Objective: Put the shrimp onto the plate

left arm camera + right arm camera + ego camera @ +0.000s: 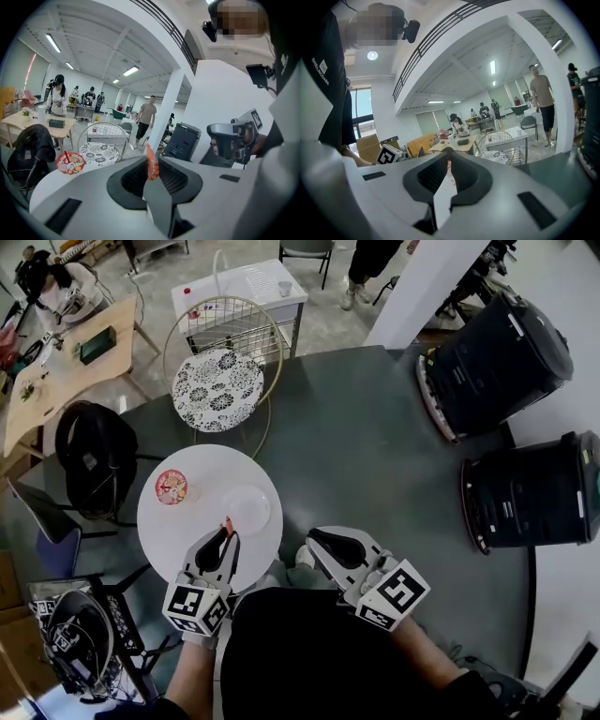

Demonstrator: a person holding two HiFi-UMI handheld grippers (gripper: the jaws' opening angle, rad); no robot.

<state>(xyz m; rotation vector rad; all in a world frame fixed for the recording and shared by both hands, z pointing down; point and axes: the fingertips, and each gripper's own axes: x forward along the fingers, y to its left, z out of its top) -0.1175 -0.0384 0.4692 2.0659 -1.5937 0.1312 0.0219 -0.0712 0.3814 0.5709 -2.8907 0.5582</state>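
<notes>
Dark grey floor covering (375, 446) with a rounded edge fills most of the head view, with an open workroom with desks and people behind it. Two big black drum-shaped machines (497, 362) (534, 488) sit at the right edge, close together. Small round white table (187, 531) stands at lower left, right in front of the person. Wire-back chair (217, 390) with a black-and-white patterned seat is just beyond the table. Black chair (94, 460) with something dark draped over it is to the table's left.

Left gripper (228, 529) (151, 180) reaches over the near side of the white table, jaws clenched on the shrimp. Right gripper (312, 537) (449, 165) is held off the table's right side, close to the person's body. Its jaws are pressed together with nothing gripped.

White plate (267, 512) lies on the right half of the table, low contrast against the tabletop. Round red-lidded cup (172, 487) (70, 162) sits on the table left of the plate, apart from it.

Shrimp (228, 523) (151, 161), orange-red, is pinched at its lower end and sticks up out of the left jaw tips. From the head view it lines up with the plate's near-left rim. Cannot tell whether it touches the plate.
</notes>
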